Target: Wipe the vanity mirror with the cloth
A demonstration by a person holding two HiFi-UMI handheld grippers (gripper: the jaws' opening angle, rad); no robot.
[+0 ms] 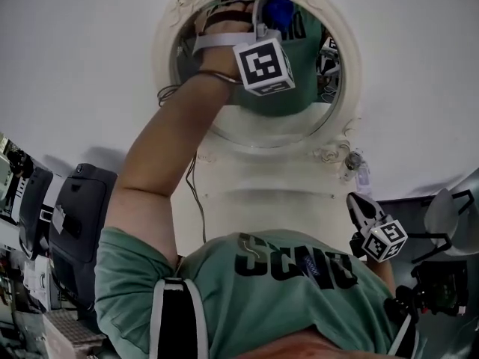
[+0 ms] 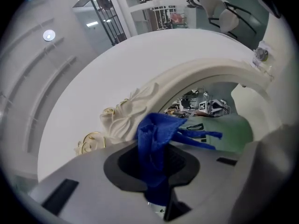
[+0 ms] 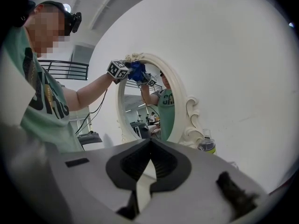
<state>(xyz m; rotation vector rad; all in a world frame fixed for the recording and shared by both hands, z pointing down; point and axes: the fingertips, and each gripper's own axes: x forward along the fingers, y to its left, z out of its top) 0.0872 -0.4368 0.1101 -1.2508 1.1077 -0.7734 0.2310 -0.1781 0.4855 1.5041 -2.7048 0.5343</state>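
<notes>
My left tongs (image 2: 156,171) were clamped on the blue cloth (image 2: 156,139), and a bunched wad of it stuck out forward past the tips. That wad stood right at the top edge of the vanity mirror (image 2: 219,125), under the carved crest (image 2: 126,115) of the frame. I could not tell whether it pressed on the glass or only on the rim.

From those tongs, nearly all the glass lay below and a little to the right, so I judged the coming stroke would have to run downward along the oval's long, upright axis. My left arm was up there and by far the nearer.

My right tongs (image 3: 149,171) were closed together on nothing. They hung low, well apart from the mirror and off to the right of its base.
</notes>
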